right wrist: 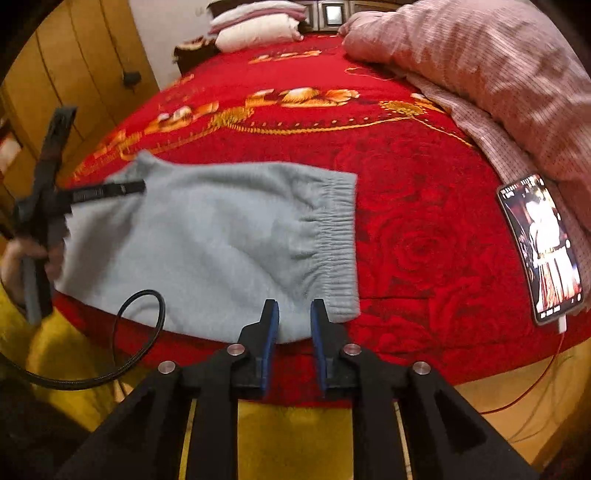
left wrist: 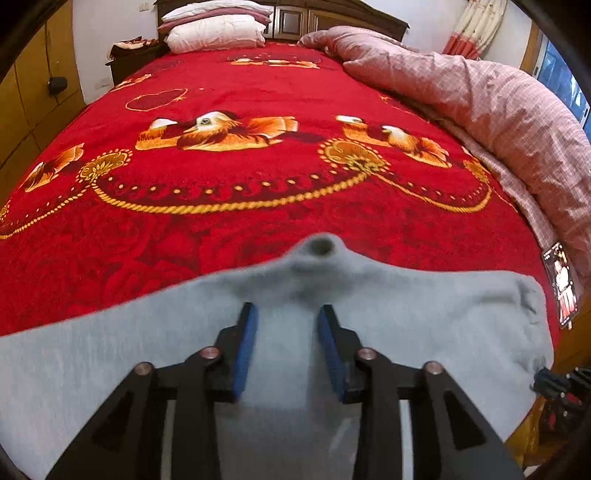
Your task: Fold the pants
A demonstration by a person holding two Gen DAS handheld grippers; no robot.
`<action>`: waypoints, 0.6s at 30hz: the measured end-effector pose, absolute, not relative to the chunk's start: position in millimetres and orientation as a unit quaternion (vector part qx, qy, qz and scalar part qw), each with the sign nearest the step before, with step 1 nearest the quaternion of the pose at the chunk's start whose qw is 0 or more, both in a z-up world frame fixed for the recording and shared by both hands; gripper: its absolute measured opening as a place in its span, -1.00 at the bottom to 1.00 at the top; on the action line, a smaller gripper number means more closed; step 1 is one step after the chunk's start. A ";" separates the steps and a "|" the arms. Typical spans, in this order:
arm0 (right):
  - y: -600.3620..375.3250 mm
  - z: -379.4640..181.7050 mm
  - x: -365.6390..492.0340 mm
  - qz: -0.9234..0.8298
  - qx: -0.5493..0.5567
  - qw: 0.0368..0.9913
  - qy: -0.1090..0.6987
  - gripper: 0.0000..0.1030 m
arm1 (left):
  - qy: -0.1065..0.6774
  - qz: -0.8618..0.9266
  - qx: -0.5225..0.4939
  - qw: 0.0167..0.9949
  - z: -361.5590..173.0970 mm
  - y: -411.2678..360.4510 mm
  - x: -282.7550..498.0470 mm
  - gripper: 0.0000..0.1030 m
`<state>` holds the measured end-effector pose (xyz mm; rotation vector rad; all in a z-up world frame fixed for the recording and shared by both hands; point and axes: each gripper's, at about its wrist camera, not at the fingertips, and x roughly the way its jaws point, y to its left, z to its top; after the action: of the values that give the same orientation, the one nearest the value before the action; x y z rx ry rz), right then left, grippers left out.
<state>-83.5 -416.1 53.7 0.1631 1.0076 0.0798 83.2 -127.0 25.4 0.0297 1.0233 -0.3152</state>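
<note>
Bedroom with yellow wooden wardrobes along the left wall; wide bed (left wrist: 258, 192) under a red blanket printed with gold chains, hearts and ducks. Stacked white and pink pillows (left wrist: 216, 27) at the headboard, far end. Rumpled pink checked duvet (left wrist: 480, 96) heaped along the right side. Lit phone (right wrist: 541, 247) lying flat on the blanket near the bed's right edge, beside the duvet's hem, cable trailing off its near end over the side. Light grey pants (right wrist: 207, 236) folded into a compact block at the near edge of the bed, elastic waistband to the right, gathered and ribbed, well apart from the phone. Left claw (left wrist: 288, 317) low over the pants, blue pads spread with grey fabric showing between them, nothing pinched; fabric bunched into a small peak just ahead of the tips. Same claw seen from the right wrist view at the pants' left end, one dark finger lying across the cloth; contact hard to judge through the blur. Right claw (right wrist: 293, 314) spread too, hovering at the pants' near edge close to the waistband corner, holding nothing. Black cable loop (right wrist: 140, 332) hanging off the near left, in front of the bed's side.
</note>
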 end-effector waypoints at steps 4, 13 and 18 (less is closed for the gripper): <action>-436.4 56.0 -95.0 0.012 0.079 0.874 0.478 -0.54 | 0.478 -0.192 0.011 0.857 37.1 -153.4 57.8 -0.10; -480.6 53.3 -115.0 0.031 0.104 0.886 0.450 -0.54 | 0.475 -0.314 0.072 0.819 43.4 -241.7 0.8 -0.04; -501.3 75.5 -139.6 0.107 0.086 0.900 0.413 -0.54 | 0.465 -0.374 0.112 0.795 45.6 -286.8 -32.6 -0.03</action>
<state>-139.6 -501.3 75.5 0.1784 0.8554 0.2211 -32.6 -286.8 45.6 0.2407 0.9984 -0.8045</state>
